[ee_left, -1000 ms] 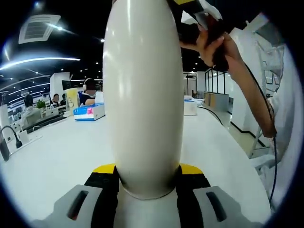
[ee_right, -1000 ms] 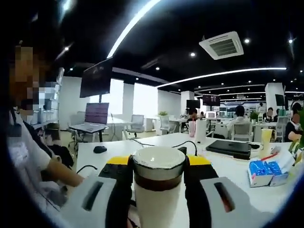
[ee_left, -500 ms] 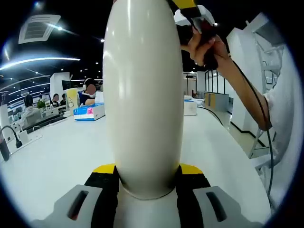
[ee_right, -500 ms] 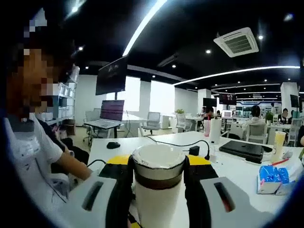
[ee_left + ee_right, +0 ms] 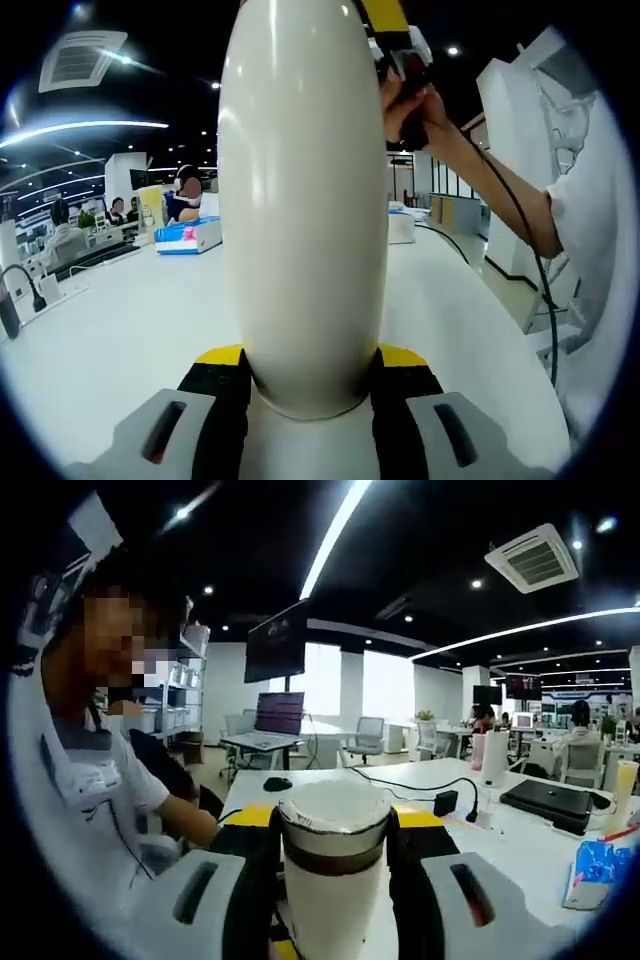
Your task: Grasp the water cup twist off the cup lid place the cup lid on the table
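Now both tongs [image 5: 308, 375] on cup [image 5: 300, 200] — lid [image 5: 333, 825]

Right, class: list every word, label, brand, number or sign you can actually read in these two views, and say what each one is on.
No text can be read in these views.
The water cup and the cup lid are plain, with no label showing.
The blue pack on the table has print too blurred to read.
The hanging screen is dark, with nothing legible.
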The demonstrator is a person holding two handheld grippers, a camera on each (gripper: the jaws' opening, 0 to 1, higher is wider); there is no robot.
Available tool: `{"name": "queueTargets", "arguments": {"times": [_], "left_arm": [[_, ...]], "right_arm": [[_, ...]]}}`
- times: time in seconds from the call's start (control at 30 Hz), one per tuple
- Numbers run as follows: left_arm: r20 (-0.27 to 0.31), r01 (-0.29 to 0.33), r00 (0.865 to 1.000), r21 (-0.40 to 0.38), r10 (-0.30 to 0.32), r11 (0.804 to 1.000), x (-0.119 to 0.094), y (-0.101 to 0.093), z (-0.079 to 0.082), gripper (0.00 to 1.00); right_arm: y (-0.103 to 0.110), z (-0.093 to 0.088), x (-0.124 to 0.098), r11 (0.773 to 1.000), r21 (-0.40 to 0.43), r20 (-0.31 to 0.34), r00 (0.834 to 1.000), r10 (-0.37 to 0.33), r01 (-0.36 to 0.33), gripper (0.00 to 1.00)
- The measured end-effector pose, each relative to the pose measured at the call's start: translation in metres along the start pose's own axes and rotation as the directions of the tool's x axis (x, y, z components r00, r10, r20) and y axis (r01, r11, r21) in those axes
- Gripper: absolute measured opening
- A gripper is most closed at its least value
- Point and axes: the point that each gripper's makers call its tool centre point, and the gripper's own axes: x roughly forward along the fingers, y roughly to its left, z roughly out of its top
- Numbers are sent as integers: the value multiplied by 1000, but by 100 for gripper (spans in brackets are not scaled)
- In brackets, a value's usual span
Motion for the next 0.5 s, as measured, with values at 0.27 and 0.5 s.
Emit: {"name": "queueTargets", "arguments": {"times": [0.27,0.5], "left_arm": [[0,0,1000,1,0,1000,0,0,0,49],[-1,-1,1000,3,1,1000,-1,0,0,49]], "right_arm": [[4,-2,1,998,-13,-33,997,63,-64,44],[6,-2,2,998,-22,-51,997,56,-57,45]]}}
